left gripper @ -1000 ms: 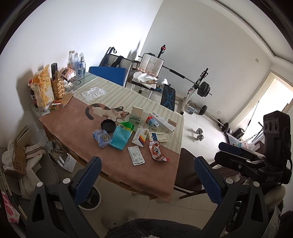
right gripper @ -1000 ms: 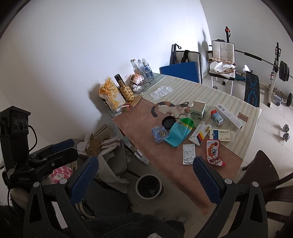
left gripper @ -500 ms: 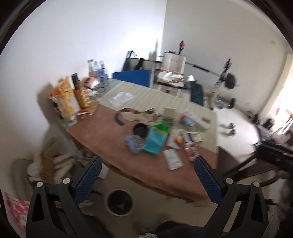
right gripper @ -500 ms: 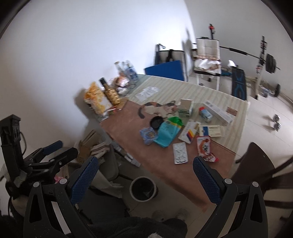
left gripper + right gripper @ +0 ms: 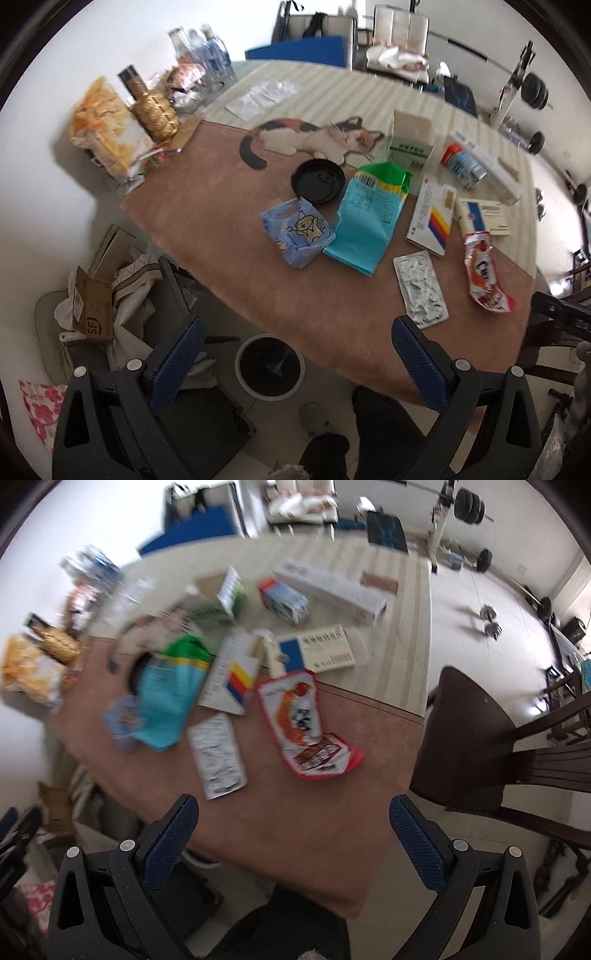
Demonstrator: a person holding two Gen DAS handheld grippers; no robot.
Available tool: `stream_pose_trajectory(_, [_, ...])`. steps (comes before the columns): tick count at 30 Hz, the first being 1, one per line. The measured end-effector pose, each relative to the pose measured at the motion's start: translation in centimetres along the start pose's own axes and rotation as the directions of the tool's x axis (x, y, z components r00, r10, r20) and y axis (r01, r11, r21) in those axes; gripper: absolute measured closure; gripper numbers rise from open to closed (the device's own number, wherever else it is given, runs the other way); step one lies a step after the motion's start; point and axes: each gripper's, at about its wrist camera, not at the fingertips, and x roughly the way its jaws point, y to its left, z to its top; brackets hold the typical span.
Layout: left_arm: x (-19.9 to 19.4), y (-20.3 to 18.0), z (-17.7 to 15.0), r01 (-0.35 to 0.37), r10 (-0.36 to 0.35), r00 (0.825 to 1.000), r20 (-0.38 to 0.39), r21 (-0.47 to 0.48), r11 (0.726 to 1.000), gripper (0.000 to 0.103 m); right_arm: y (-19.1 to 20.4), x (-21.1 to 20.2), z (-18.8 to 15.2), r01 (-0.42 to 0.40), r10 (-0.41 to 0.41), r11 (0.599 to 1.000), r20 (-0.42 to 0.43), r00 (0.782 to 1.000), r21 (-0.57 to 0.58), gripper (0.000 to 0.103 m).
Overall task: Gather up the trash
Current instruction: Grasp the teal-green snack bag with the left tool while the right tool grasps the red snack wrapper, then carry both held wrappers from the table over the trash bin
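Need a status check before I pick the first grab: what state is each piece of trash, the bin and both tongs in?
left tongs: open, empty
right tongs: open, empty
red snack wrapper: torn open, flat
teal bag: opened, flat
blister pack: foil up
black lid: flat
bin: on floor, open

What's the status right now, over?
Left gripper and right gripper open, empty. Red wrapper untouched on table. Bin below. Nothing blocking.
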Motion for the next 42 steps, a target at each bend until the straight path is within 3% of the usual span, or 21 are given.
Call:
stream_pose_trajectory(5, [6.7, -3.7, 5.5, -0.024, 0.031, 0.996, -0.079, 0.087, 0.996, 0.000, 0.0, 10.4, 4.8, 0.038, -0.043, 0.998, -0.121, 0.992, -0.044, 0.000])
stream_pose_trajectory(10, [12.5, -7.0, 9.7, 0.011, 0.013, 0.988, -0.155, 0.156, 0.988, 0.000, 1.9, 16.4, 6.2, 0.049, -0.078, 0.988, -0.195, 0.978, -0.149, 0.000])
stream_pose_trajectory(15, [17.8, -9.8, 11.3, 0.062, 0.010, 0.969, -0.249, 0.279, 0.958, 0.000, 1.0, 17.4, 5.8, 0.073, -0.094, 0.990, -0.191, 0.977, -0.118, 0.017])
stream_pose_trajectory(17, [19.4, -10.6, 11.7, 0.087, 0.001, 0.960, -0.279, 0.303, 0.949, 0.000, -0.2, 16.9, 5.7, 0.069, -0.083, 0.995, -0.193, 0.978, -0.079, 0.034])
stream_pose_trajectory(23, [23.0, -11.4, 12.9, 0.131, -0.024, 0.942, -0.334, 0.301, 0.945, 0.000, -2.0, 17.5, 5.6, 0.032, -0.042, 0.998, -0.214, 0.976, -0.047, 0.039])
stream_pose_trajectory(27, [23.4, -11.5, 13.4, 0.138, -0.041, 0.949, -0.311, 0.296, 0.945, 0.008, -1.5, 19.1, 5.6, 0.060, -0.074, 0.996, -0.222, 0.972, -0.070, 0.038])
stream_pose_trajectory(30, [22.6, -11.8, 13.5, 0.131, -0.041, 0.959, -0.279, 0.312, 0.941, 0.022, -1.4, 18.5, 5.4, 0.071, -0.084, 0.995, -0.207, 0.975, -0.069, 0.040])
stream_pose_trajectory(32, [22.0, -11.8, 13.6, 0.145, -0.058, 0.960, -0.273, 0.308, 0.940, 0.023, -1.0, 18.1, 5.1, 0.065, -0.077, 0.995, -0.189, 0.979, -0.074, 0.053])
stream_pose_trajectory(42, [17.5, -10.5, 11.6, 0.172, -0.119, 0.967, -0.224, 0.239, 0.956, 0.023, -0.8, 14.4, 4.3, -0.011, 0.005, 0.999, -0.146, 0.989, -0.036, 0.054])
